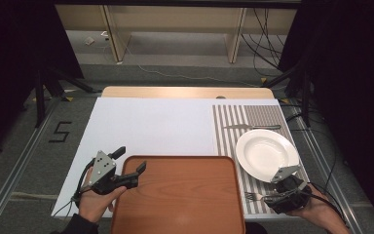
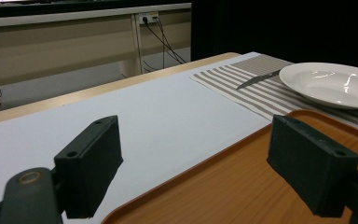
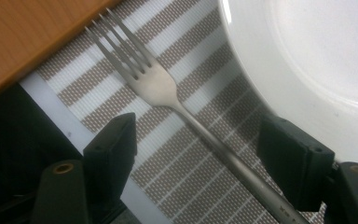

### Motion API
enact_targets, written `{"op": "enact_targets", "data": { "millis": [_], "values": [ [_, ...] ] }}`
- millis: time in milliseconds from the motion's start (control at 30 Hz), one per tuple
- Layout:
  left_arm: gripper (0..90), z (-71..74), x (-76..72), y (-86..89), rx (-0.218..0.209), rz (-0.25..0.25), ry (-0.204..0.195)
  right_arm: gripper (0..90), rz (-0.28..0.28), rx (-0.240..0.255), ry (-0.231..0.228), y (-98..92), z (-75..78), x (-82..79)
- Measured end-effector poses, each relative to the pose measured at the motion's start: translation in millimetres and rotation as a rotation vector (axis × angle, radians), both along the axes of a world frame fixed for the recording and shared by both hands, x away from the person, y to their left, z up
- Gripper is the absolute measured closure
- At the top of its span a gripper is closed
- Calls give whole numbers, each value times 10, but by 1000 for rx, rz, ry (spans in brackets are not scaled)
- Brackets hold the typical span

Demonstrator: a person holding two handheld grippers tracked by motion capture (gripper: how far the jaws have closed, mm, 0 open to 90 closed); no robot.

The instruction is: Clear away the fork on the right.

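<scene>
The right gripper [image 3: 198, 158] hangs low over a silver metal fork [image 3: 177, 100] on the striped grey placemat [image 3: 186, 46], jaws wide either side of its handle, beside the round white plate [image 1: 267, 154]. The left gripper [image 1: 131, 161], jaws wide, straddles the brown wooden tray's [image 1: 185, 195] far left corner.

Grey floor [image 1: 24, 161] with cables [image 1: 265, 44], pale wooden shelving [image 1: 175, 29] behind, black curtains [image 1: 350, 73] either side.

Left gripper [image 1: 131, 160] fingers spread wide; right gripper [image 1: 268, 197] fingers spread, low.
</scene>
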State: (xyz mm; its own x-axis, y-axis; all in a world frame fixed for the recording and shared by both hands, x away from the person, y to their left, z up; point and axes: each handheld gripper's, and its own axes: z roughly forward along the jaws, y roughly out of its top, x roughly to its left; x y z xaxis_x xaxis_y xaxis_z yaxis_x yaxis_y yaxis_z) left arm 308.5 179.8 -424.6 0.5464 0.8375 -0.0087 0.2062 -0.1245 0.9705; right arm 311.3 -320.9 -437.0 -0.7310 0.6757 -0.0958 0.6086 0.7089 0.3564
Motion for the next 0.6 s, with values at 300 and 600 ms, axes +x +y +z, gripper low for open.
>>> {"op": "enact_targets", "data": {
  "millis": [300, 600],
  "values": [
    [168, -4, 4, -4, 0, 0, 2, 345, -16, -42, 30, -69, -86, 53],
    [168, -7, 7, -8, 2, -3, 3, 394, -24, -50, 41, -82, -117, 102]
  ]
}}
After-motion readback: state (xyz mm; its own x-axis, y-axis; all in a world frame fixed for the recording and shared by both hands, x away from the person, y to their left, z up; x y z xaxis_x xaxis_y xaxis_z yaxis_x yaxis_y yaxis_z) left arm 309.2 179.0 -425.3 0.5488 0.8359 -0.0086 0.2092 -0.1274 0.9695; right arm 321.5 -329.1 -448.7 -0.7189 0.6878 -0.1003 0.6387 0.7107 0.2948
